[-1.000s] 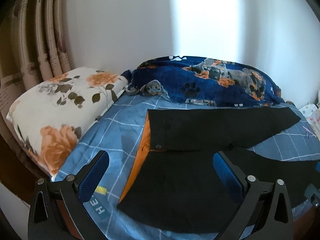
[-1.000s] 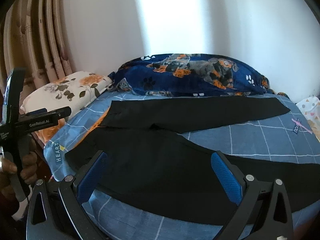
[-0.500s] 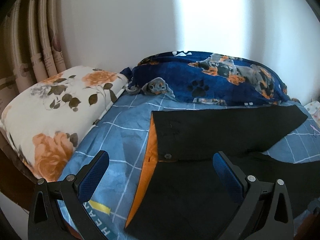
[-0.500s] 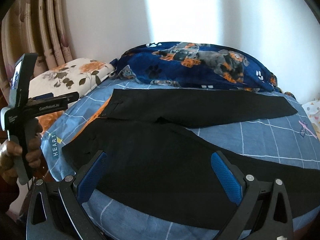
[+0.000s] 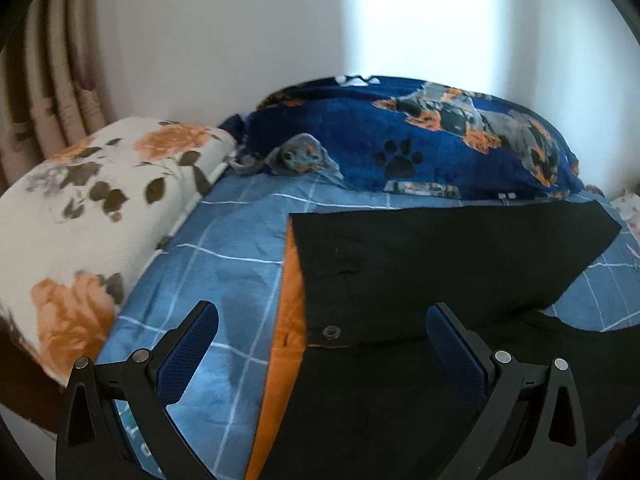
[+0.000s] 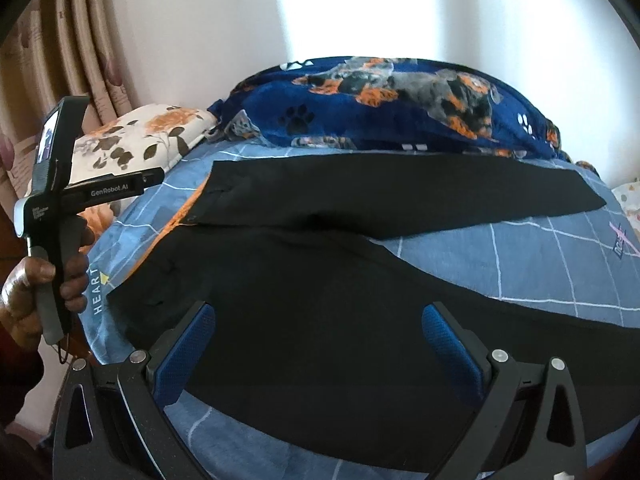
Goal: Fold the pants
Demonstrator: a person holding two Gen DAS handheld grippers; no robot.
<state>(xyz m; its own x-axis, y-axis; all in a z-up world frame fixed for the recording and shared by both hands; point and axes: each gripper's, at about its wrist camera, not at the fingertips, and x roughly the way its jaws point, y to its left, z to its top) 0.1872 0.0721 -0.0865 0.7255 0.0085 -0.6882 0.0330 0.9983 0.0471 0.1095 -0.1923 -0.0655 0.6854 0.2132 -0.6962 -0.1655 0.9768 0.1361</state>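
In the left wrist view, beige pleated curtains (image 5: 44, 92) fill the upper left of the frame, and a white pillow printed with orange roses (image 5: 92, 216) lies below them at the left edge. The left tongs (image 5: 322, 344) sit at the bottom centre, spread wide and holding nothing, their blue-padded fingers (image 5: 188, 352) hovering over the blue checked bedsheet (image 5: 224, 264) and the waistband. The black pants with orange lining (image 5: 420, 272) lie flat on the bed from centre to right, one leg reaching the right edge. A dark blue blanket with dog and paw prints (image 5: 400, 140) is bunched along the white wall behind.

In the right wrist view, a person's hand (image 6: 36, 288) at the left edge grips the handle of the other tool. The right tongs (image 6: 318, 340) at bottom centre are likewise spread and empty, above the nearer pant leg, which runs to the lower right.
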